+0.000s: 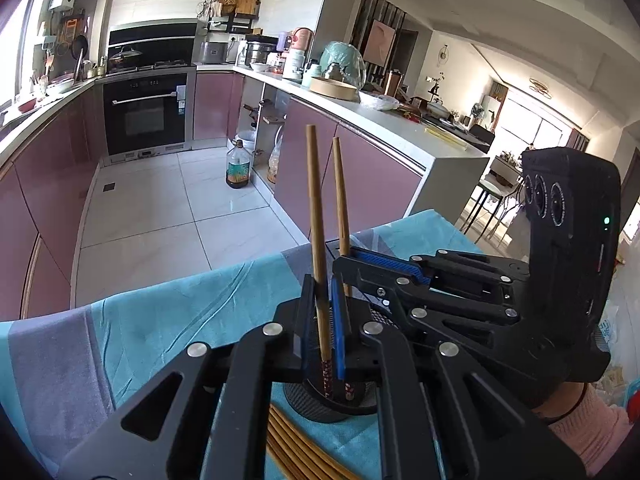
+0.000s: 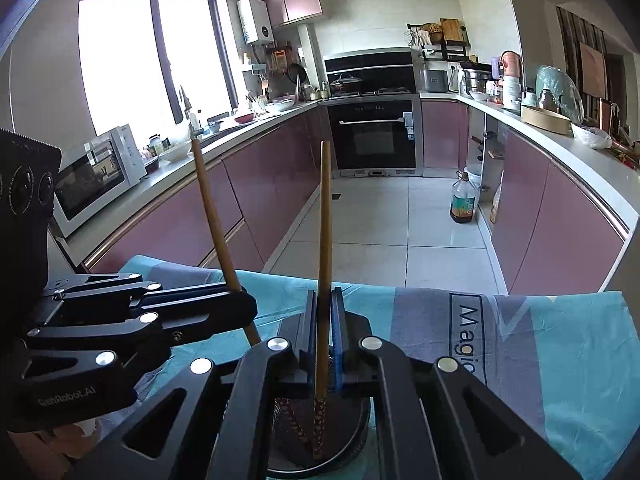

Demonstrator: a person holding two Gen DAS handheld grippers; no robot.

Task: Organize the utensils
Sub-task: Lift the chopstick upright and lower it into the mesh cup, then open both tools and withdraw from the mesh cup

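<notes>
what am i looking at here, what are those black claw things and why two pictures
Each black claw is a hand-held gripper; a person holds one in each hand. A camera sits on each, so one picture looks along the left gripper and the other along the right gripper. Each is shut on one wooden chopstick: the left chopstick and the right chopstick. Their patterned tips reach down into a round black mesh holder standing on a blue-and-grey cloth. More loose chopsticks lie on the cloth.

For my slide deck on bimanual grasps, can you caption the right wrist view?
Right gripper and left gripper each lower a wooden chopstick into a black mesh holder.
</notes>
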